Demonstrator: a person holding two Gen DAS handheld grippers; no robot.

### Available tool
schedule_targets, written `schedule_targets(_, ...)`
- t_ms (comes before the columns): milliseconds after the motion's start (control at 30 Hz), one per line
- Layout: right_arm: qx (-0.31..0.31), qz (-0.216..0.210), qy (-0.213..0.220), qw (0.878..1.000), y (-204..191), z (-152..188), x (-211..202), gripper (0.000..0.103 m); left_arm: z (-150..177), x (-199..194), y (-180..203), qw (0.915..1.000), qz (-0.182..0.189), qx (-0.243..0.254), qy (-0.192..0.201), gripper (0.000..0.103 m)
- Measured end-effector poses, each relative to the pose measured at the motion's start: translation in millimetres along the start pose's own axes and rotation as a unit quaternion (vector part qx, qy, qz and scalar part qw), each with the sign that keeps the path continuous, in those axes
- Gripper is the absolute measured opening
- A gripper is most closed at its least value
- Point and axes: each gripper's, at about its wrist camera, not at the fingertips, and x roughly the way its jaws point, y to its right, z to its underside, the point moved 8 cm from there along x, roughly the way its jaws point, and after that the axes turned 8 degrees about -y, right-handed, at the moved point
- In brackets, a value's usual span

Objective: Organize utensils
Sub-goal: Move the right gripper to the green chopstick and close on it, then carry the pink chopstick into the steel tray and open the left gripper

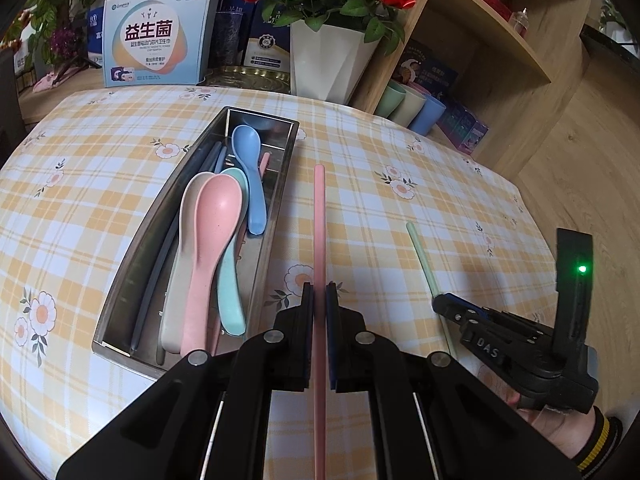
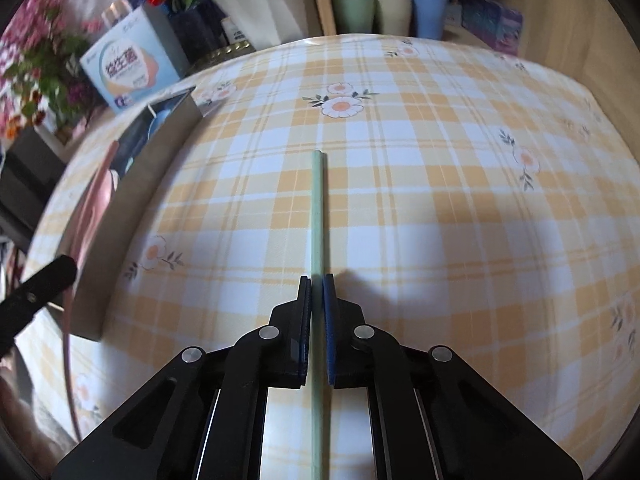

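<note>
Left wrist view: my left gripper (image 1: 319, 286) pinches a pink chopstick (image 1: 319, 216) right of the tray (image 1: 120, 312). My right gripper (image 2: 317, 280) clamps a green chopstick (image 2: 318, 208) mid-frame.

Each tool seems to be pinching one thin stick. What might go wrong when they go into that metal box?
1. The left tool grips the pink chopstick partway along, so the long free end could swing and knock the metal box wall.
2. The box already holds the pink spoon, the blue spoon and others, so a dropped stick may land crooked on them.
3. The right tool pinches the slim green chopstick; it might twist or slip.
</note>
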Motion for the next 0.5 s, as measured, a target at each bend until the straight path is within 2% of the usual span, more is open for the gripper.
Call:
schedule_targets(333,0.004,-0.043,0.049,0.998,-12.5,-16.6,-33.2,0.006,-2.3,-5.7,-1.0,1.0000,0.002,0.001,-0.001,0.006)
schedule_targets(500,0.016,-0.063,0.058,0.996,-12.1,-20.0,-40.7,0.006,-14.7,-20.5,-11.0,0.9998,0.019,0.002,-0.005,0.006)
